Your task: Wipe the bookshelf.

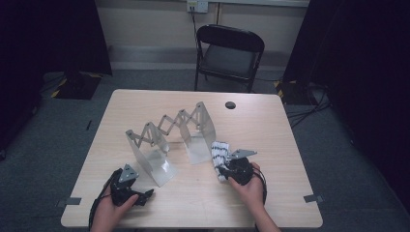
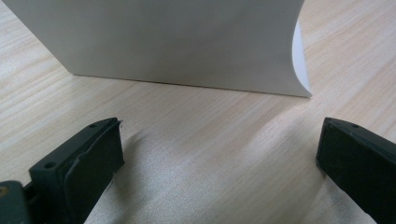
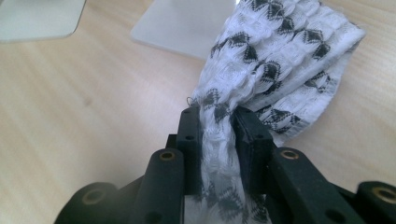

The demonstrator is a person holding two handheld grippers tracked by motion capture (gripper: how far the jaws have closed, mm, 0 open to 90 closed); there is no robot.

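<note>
A white cloth with a black pattern (image 1: 220,152) lies on the table to the right of a folding metal rack (image 1: 169,135). In the right gripper view the cloth (image 3: 280,56) bunches into a narrow waist between the two black jaws, and my right gripper (image 3: 218,121) is shut on it. In the high view that gripper (image 1: 227,169) sits at the cloth's near end. My left gripper (image 1: 145,195) rests low near the table's front left with its jaws wide apart. My left gripper (image 2: 219,158) has nothing between its jaws and faces the rack's white panel (image 2: 177,42).
The rack stands stretched diagonally across the middle of the wooden table (image 1: 270,130), with upright panels joined by a scissor lattice. A dark round hole (image 1: 230,105) marks the far right of the tabletop. A black folding chair (image 1: 229,50) stands beyond the table.
</note>
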